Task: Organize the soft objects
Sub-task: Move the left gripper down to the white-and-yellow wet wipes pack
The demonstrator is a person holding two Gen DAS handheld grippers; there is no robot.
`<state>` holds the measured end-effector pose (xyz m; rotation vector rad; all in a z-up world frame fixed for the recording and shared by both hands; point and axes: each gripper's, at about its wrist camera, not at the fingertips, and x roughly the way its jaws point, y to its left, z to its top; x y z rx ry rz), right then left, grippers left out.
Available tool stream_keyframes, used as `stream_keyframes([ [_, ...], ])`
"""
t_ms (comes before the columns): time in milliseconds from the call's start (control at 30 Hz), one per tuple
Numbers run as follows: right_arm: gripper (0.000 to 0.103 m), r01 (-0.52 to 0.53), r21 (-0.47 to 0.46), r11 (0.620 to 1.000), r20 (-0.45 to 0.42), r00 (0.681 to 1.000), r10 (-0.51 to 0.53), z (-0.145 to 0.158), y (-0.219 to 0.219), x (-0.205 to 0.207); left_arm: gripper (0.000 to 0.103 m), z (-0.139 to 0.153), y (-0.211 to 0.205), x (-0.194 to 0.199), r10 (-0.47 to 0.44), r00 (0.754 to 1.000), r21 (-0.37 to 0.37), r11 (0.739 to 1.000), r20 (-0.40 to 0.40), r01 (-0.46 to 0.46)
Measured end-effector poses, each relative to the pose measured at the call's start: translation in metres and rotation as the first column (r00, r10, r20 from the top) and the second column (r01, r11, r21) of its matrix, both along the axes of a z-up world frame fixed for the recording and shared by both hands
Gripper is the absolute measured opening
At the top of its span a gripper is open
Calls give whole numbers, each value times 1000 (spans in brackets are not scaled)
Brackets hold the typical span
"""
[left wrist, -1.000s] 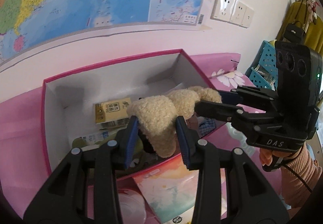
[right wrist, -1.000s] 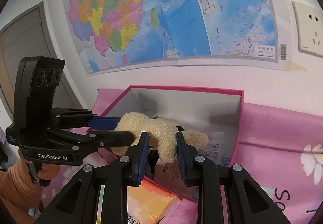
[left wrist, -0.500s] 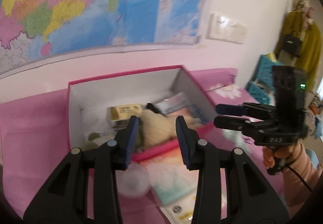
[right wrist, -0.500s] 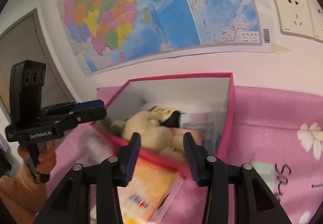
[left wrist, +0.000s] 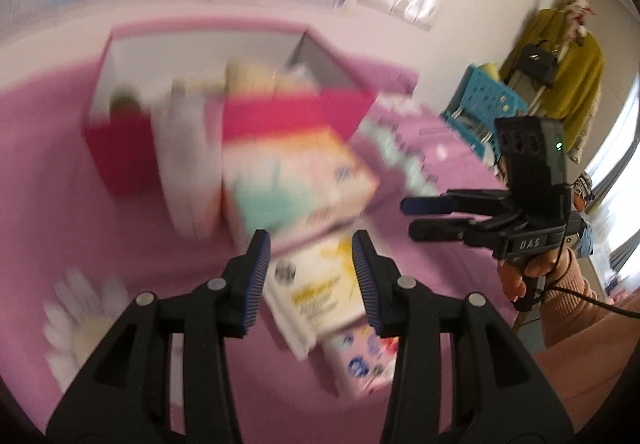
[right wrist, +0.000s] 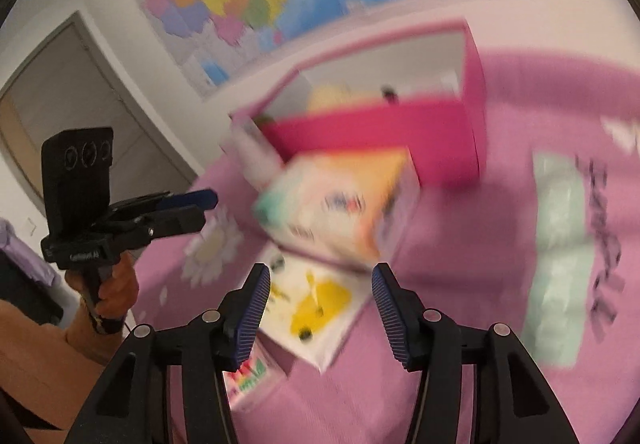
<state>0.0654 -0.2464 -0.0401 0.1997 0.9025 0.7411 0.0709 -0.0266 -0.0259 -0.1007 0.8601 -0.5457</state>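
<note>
plush toy (right wrist: pixel 332 94): cream, blurred, lies inside the box
box (right wrist: pixel 372 136): pink, open on top, white inside, on the pink cloth

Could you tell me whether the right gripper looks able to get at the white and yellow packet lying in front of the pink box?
Probably yes: the right gripper is open and empty, and the white and yellow packet lies uncovered just ahead of its jaws, though its far edge tucks under the pastel box.
</note>
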Motion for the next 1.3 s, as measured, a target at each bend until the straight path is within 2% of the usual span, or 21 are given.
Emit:
stream_keyframes([
  [100,54,23,-14,1000,-58,998,-24,-21,4,-2,45,-26,5,-2,19,996,-18,1000,-92,-21],
  [233,54,29,-36,999,-81,996,-32,-35,12,-5,45,-42,8,-7,19,988,-39,999,-150,-25],
  [367,54,37,-37,999,-68,997,-40,-36,15,-6,45,-52,5,-5,7,983,-45,999,-181,-16],
  [733,55,25,-17,1000,-68,997,-26,-37,24,-7,45,-56,-7,3,-20,980,-71,997,-197,6],
  [900,55,30,1,1000,-74,997,-30,-38,23,-8,46,-56,0,5,-25,976,-110,994,-215,1],
  [1133,54,35,6,999,-72,997,-35,-38,21,-9,46,-52,-11,0,-5,984,-23,1000,-178,1],
  [1300,54,38,11,999,-77,996,-38,-38,20,-8,46,-52,-10,1,2,984,-17,1000,-176,-5],
])
